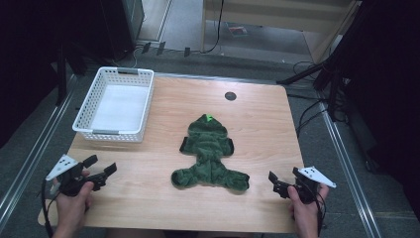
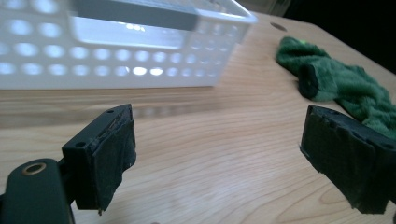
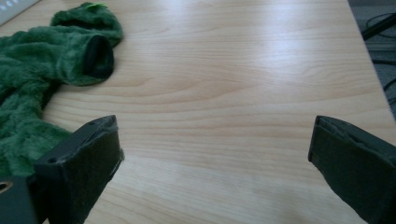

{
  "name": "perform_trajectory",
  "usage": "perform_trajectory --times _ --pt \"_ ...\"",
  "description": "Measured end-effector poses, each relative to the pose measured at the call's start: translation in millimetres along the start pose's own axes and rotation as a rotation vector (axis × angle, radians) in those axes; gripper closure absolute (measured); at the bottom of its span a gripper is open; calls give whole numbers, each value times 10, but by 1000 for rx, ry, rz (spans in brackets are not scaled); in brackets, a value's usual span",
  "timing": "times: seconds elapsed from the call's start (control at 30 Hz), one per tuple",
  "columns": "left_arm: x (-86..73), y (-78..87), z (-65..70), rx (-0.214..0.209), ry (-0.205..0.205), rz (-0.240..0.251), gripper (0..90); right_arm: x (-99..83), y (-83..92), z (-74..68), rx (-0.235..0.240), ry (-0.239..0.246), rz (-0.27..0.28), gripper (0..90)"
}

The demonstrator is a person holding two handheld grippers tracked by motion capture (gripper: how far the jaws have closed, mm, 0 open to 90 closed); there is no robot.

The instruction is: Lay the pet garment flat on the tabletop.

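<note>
At the centre of the high view, a green fleece garment, apparently a small hooded pet suit, is laid flat on the wooden table. The hood with its bright green tag points toward the top of the frame, the two short sleeves are spread to either side, and the leg portion is splayed toward the bottom edge. The spread-out position leaves every edge reachable from both sides, which suits a two-handed fold or lift.

In the upper left of the high view, a white perforated basket is stood, well apart from the garment and with nothing in it. It is judged to be the intended receptacle, since its open top is set within reach of the left side.

At the lower left of the high view, the left gripper is held just above the table, with its jaws spread wide and nothing between them. In the left gripper view, the basket wall is seen ahead and the garment at the right.

At the lower right of the high view, the right gripper is held near the leg end, jaws likewise wide and unloaded. In the right gripper view, a sleeve opening is seen at the upper left.

Both grippers are kept clear of the cloth, so a grasp is judged not yet begun.
</note>
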State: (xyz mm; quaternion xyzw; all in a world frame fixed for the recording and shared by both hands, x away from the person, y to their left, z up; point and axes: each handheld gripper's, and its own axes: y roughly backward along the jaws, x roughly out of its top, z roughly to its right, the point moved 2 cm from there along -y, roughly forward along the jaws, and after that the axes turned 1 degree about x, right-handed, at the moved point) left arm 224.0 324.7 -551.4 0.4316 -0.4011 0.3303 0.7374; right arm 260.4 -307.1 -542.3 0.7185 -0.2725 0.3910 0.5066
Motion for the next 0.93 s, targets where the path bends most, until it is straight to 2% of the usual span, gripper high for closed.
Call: perform_trajectory --times 0.07,0.1,0.23,0.3,0.43,0.5,0.6,0.8,0.93 --pt "-3 76 -107 20 19 6 96 -31 23 46 -7 -2 -2 22" --pt "-6 116 -155 36 17 7 96 -50 36 64 -10 -3 -5 22" --pt "-21 279 -310 110 -27 8 96 -131 92 118 -23 10 -25 22" --pt "-35 372 -387 137 -37 14 96 -177 123 151 -32 12 -29 22" --pt "-64 503 -515 175 -34 14 96 -254 189 199 -26 -3 -19 22" --pt "-77 543 -569 169 -10 24 96 -268 219 211 -15 -16 -10 22" --pt "-87 528 -598 165 17 24 96 -273 223 221 -13 -29 -4 22" --pt "-102 433 -558 187 -21 -22 96 -276 206 231 -17 -42 -15 23" --pt "-103 402 -554 198 -23 -41 97 -275 203 229 -11 -39 -16 36"
